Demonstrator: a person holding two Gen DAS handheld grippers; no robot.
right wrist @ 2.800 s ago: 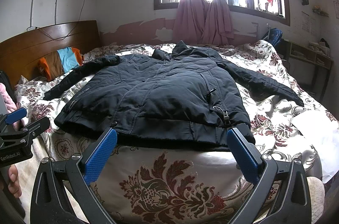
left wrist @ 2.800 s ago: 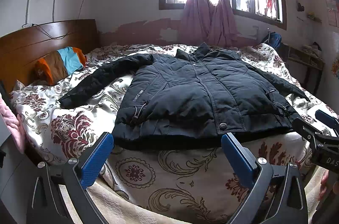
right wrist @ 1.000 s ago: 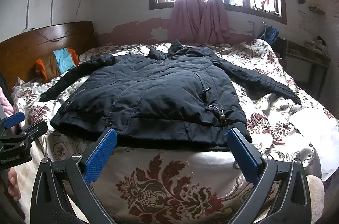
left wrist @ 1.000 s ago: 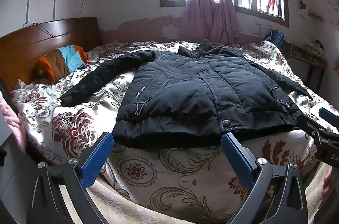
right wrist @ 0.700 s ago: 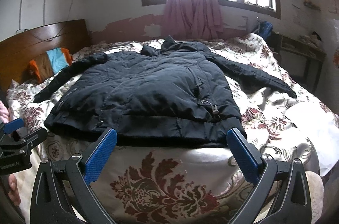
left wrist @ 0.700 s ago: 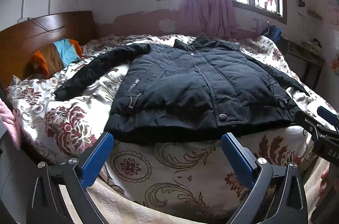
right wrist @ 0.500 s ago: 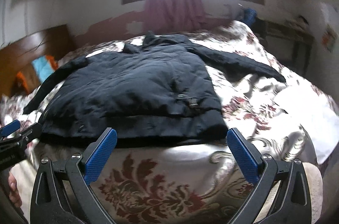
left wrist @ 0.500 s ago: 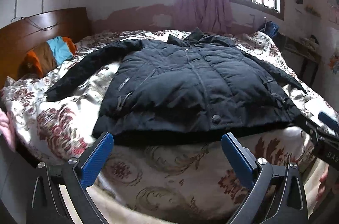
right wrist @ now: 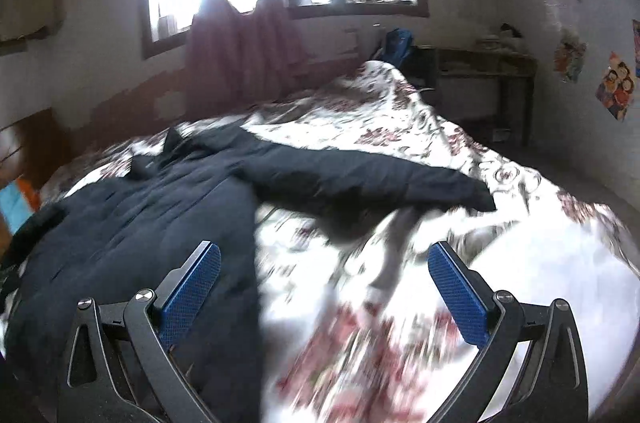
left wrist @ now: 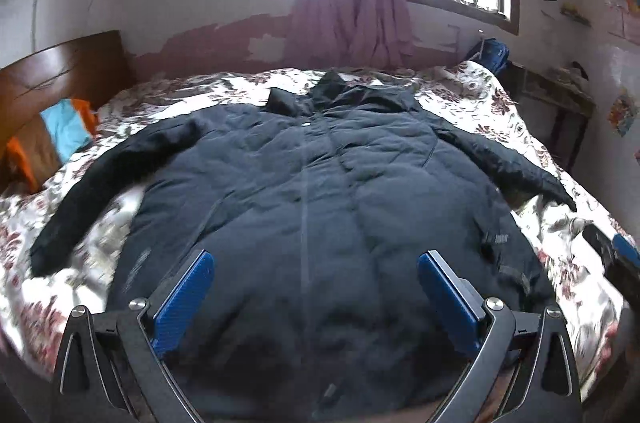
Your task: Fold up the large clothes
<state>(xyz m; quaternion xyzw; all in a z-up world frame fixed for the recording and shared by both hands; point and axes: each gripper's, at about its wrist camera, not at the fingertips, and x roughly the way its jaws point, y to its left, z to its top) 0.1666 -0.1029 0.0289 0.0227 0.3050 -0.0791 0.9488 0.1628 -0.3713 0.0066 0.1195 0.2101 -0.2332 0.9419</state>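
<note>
A big black padded jacket (left wrist: 320, 207) lies flat and face up on the floral bedspread (left wrist: 72, 287), collar toward the window, both sleeves spread out. My left gripper (left wrist: 316, 263) hovers open over the jacket's lower front, nothing between its blue pads. In the right wrist view the jacket body (right wrist: 132, 235) fills the left and its right sleeve (right wrist: 360, 179) stretches across the bed. My right gripper (right wrist: 324, 255) is open above the bedspread (right wrist: 520, 263) just right of the jacket's side edge, short of the sleeve. The right gripper's tip (left wrist: 616, 255) shows at the left view's right edge.
A wooden headboard (left wrist: 60, 71) with orange and blue pillows (left wrist: 60, 135) stands at the left. Behind the bed are a window with pink curtains (left wrist: 352, 19), a blue bag (right wrist: 396, 47) and a low table (right wrist: 488, 79) by the right wall. The right wrist view is motion-blurred.
Both grippers moved forward from the foot of the bed over the jacket. The right one swung right toward the sleeve. Both stayed open.
</note>
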